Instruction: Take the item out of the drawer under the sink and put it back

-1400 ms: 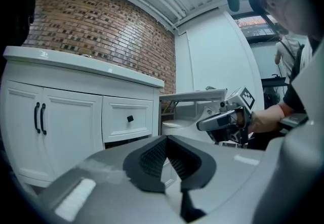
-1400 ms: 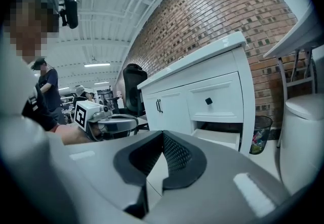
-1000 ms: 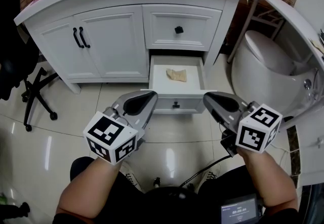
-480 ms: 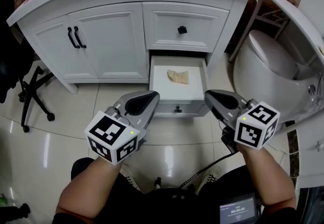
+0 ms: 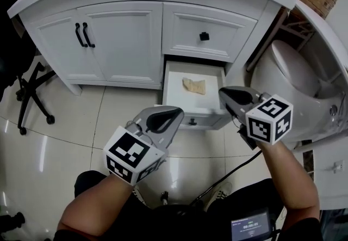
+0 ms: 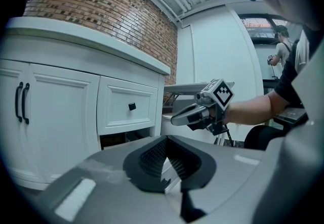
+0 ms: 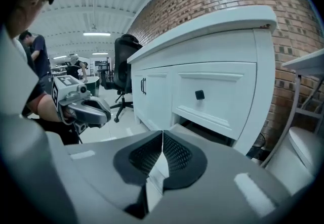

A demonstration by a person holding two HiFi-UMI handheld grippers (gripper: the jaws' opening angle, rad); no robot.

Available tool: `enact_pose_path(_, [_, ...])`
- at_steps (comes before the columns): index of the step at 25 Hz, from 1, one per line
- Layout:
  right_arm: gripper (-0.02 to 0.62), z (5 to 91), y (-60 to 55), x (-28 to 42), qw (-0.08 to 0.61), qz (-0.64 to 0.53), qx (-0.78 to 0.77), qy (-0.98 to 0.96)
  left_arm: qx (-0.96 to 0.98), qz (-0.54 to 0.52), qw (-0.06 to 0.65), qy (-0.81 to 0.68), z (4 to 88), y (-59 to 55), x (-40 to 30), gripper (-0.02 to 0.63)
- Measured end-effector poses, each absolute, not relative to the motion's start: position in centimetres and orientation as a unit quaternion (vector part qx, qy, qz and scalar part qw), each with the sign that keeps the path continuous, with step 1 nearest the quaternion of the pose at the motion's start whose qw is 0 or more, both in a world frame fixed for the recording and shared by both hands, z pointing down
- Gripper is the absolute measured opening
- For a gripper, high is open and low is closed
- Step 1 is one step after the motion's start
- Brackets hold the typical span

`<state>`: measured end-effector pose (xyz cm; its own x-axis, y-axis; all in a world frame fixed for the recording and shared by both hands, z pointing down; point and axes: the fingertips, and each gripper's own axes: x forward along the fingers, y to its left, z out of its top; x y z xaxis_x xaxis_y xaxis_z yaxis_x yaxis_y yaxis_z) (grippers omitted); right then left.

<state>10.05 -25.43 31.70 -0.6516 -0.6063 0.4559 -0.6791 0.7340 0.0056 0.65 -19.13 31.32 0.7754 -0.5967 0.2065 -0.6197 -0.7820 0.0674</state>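
Note:
The lower drawer (image 5: 194, 106) of the white vanity stands pulled out, with a crumpled tan item (image 5: 194, 86) lying on its white bottom. My left gripper (image 5: 173, 114) hangs shut and empty just in front of the drawer's left front corner. At the drawer's right front corner my right gripper (image 5: 222, 93) is shut too, holding nothing. In the left gripper view the jaws (image 6: 166, 139) meet tip to tip, and the right gripper (image 6: 177, 118) shows beyond them. The right gripper view has its own jaws (image 7: 162, 134) closed before the vanity.
A closed upper drawer with a black knob (image 5: 204, 36) sits above the open one. Double cabinet doors with black handles (image 5: 82, 34) lie to the left. A white toilet (image 5: 288, 79) stands at the right, an office chair base (image 5: 31, 98) at the left. Glossy tile floor (image 5: 70, 136) lies below.
Both grippers have moved forward toward the open drawer. The right one now reaches its right front corner, and the left one has drifted right. Both stay shut.

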Motion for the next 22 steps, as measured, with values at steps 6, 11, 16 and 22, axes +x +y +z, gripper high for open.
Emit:
enact_pose_path(6, [0.043, 35.1, -30.5, 9.0, 0.308, 0.058, 0.325, -0.892, 0.939, 0.085, 0.073, -0.325, 31.6, -19.7, 0.7, 0.005])
enact_pose_path(11, [0.064, 38.8, -34.5, 8.0, 0.368, 0.066, 0.297, -0.879, 0.938, 0.083, 0.079, -0.326, 31.8, -20.0, 0.6, 0.005])
enact_pose_path(16, [0.064, 42.6, -37.4, 6.9, 0.422, 0.055, 0.264, -0.866, 0.938, 0.087, 0.083, -0.324, 32.1, -20.2, 0.5, 0.005])
enact_pose_path(22, [0.064, 46.5, -39.4, 7.0, 0.452, 0.091, 0.257, -0.849, 0.938, 0.087, 0.087, -0.324, 32.1, -20.4, 0.4, 0.005])
